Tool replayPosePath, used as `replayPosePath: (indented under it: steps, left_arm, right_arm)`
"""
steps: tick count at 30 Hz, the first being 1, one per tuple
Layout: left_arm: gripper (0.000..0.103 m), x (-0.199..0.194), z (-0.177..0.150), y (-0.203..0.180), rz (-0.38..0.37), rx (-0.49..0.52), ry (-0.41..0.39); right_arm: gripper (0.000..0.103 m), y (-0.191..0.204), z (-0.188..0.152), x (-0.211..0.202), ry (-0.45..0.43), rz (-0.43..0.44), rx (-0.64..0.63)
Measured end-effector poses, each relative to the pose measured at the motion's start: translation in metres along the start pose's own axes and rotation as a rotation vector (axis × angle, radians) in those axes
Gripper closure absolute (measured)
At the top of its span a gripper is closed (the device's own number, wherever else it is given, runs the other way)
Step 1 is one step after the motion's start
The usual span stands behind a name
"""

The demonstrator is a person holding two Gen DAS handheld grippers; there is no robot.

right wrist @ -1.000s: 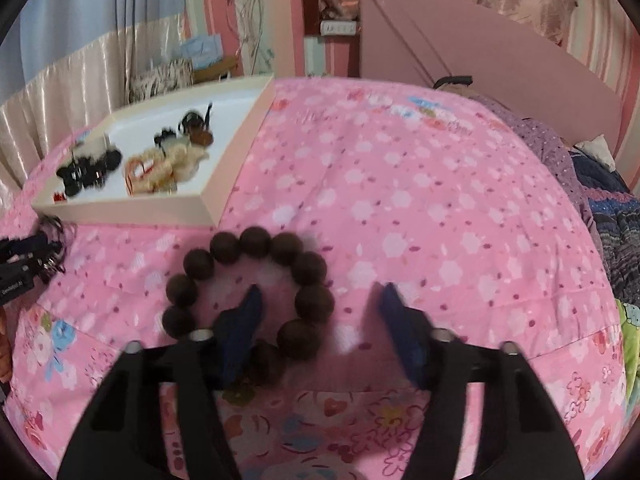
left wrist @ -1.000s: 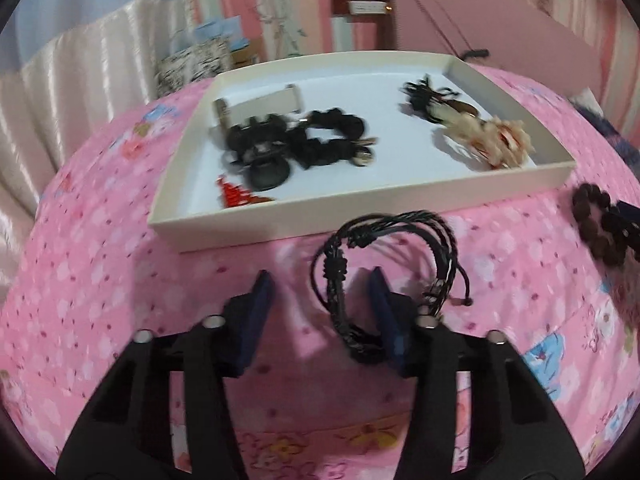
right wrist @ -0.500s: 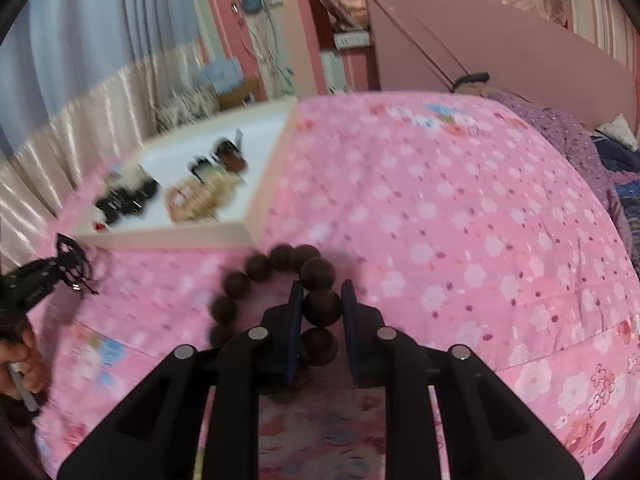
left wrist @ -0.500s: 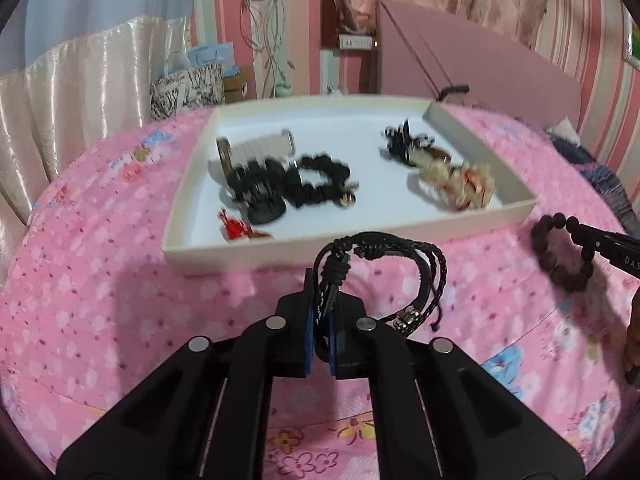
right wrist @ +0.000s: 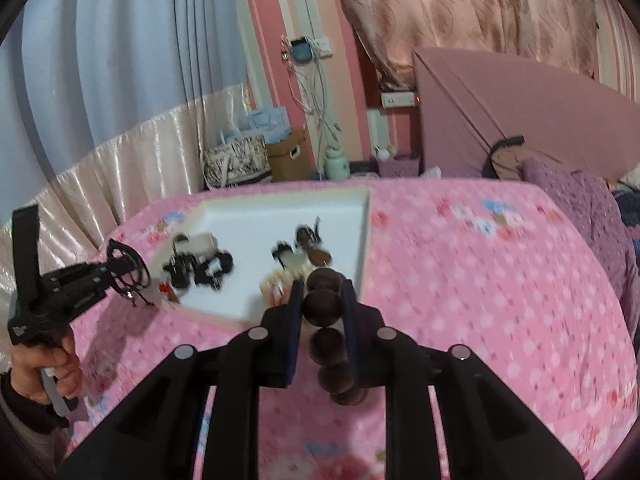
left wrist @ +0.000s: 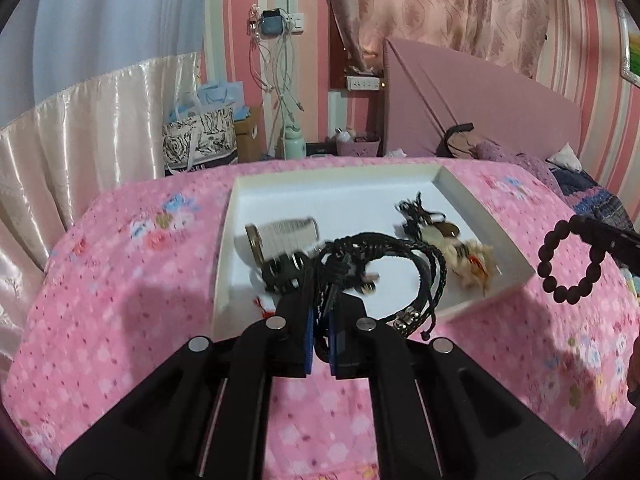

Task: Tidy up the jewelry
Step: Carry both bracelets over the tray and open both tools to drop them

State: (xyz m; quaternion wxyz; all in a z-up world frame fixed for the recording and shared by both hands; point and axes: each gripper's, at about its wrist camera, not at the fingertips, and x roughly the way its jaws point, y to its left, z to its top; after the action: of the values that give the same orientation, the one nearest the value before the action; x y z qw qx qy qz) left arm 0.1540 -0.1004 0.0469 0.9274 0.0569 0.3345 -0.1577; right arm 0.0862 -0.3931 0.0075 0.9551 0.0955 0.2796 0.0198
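My left gripper (left wrist: 322, 312) is shut on a black braided cord bracelet (left wrist: 400, 258) and holds it lifted in front of the white tray (left wrist: 484, 216). It also shows in the right wrist view (right wrist: 128, 268). My right gripper (right wrist: 322, 300) is shut on a dark brown wooden bead bracelet (right wrist: 322, 308), which hangs below the fingers near the tray's (right wrist: 362, 232) right front corner. The bead bracelet also shows at the right of the left wrist view (left wrist: 564, 260).
The tray holds several pieces: a silver band (left wrist: 284, 236), black beaded pieces (left wrist: 284, 272), a small red item (left wrist: 262, 304), a cream shell bracelet (left wrist: 472, 260) and a dark corded pendant (left wrist: 424, 216). All lies on a pink floral bedspread (left wrist: 120, 280). A headboard (right wrist: 520, 120) stands behind.
Both grippers closed on their bracelets and lifted them off the bedspread. Both have since risen higher and moved toward the tray.
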Motion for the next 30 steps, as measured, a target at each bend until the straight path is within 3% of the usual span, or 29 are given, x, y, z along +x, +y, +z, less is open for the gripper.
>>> replayPosePath:
  steps: [8,20,30]
  left_arm:
    - [0.100,0.018,0.023,0.016,0.015,-0.027,-0.011]
    - [0.100,0.073,0.035,0.022,0.011,-0.046,0.056]
    - [0.096,0.112,0.023,0.027,0.058,-0.039,0.114]
  right_arm:
    - [0.084,0.030,0.040,0.018,-0.036,0.046,-0.023]
    - [0.084,0.055,0.053,0.079,0.003,0.086,-0.014]
    - [0.084,0.021,0.033,0.125,0.085,-0.041,0.012]
